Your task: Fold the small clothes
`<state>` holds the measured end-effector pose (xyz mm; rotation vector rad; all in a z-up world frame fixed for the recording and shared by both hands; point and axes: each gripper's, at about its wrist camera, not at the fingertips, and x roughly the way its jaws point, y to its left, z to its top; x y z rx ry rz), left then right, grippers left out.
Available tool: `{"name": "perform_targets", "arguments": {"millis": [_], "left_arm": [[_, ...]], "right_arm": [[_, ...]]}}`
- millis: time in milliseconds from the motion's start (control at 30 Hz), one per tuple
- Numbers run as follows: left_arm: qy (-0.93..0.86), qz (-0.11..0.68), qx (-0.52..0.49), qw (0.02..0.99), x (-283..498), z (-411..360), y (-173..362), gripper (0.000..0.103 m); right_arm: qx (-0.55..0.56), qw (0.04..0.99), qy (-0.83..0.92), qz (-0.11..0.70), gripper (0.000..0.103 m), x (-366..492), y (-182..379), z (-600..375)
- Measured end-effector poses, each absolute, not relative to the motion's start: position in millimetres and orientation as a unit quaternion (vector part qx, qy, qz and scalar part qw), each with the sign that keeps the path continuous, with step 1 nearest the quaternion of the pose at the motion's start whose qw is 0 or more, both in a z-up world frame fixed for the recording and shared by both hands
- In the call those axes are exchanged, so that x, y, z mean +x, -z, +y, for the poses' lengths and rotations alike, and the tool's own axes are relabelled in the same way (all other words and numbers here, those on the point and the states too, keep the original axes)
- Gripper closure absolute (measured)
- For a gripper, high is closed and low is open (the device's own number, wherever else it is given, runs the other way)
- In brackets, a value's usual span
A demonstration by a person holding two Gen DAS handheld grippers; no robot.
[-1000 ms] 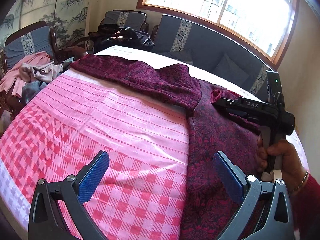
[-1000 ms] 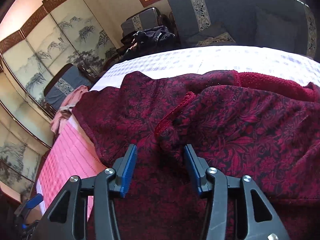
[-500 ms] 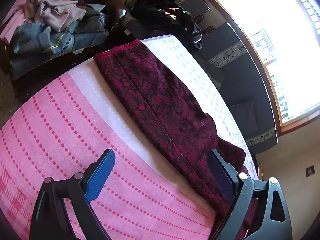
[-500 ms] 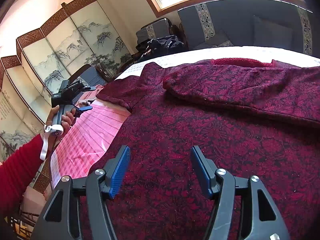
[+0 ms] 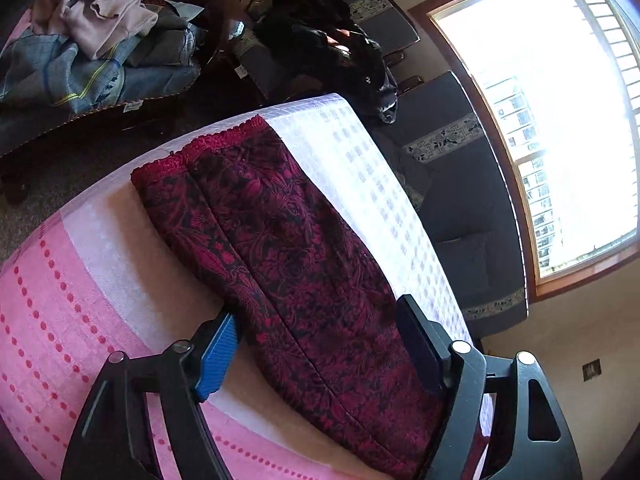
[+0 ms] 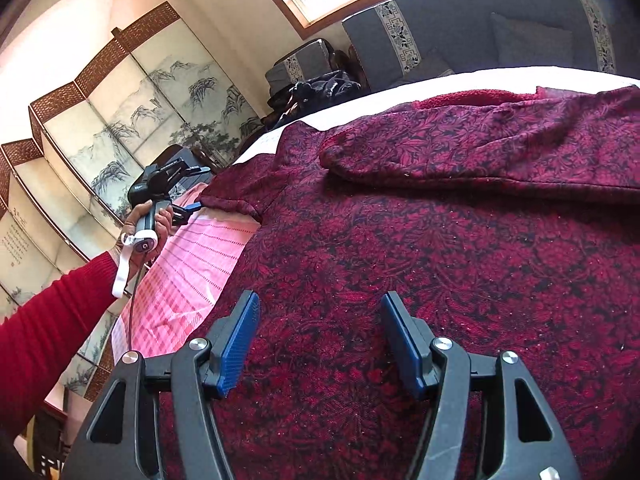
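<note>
A sunlit sitting room with a painted folding screen [image 6: 132, 108] holds a table under a pink checked cloth [image 5: 60, 320], where one dark red patterned garment [image 6: 440, 260] lies spread. The left gripper [image 5: 316, 344] has swung from the garment's body out along the one sleeve [image 5: 272, 240] stretched toward the table's far edge, and its jaws are closing around that sleeve without yet pinching it (so a sleeve fold looks next). The right gripper [image 6: 320, 344] hovers half open over the body, gripping nothing. Two grippers, one garment, one side pile of clothes [image 5: 92, 32].
</note>
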<state>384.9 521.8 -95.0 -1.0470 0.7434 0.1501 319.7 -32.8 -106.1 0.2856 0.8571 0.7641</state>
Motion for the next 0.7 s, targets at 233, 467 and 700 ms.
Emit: {"name": "perform_targets", "arguments": {"millis": [233, 467, 700], "left_arm": [[-0.014, 0.28, -0.415, 0.865, 387, 457, 31, 0.097], [0.145, 0.26, -0.317, 0.901, 403, 291, -76, 0.097], [0.249, 0.315, -0.235, 0.885, 431, 119, -64, 0.096]], "right_arm": [[0.207, 0.832, -0.345, 0.383, 0.041, 325, 109, -59], [0.311, 0.829, -0.309, 0.346, 0.041, 328, 118, -99], [0.35, 0.821, -0.297, 0.339, 0.04, 325, 117, -118]]}}
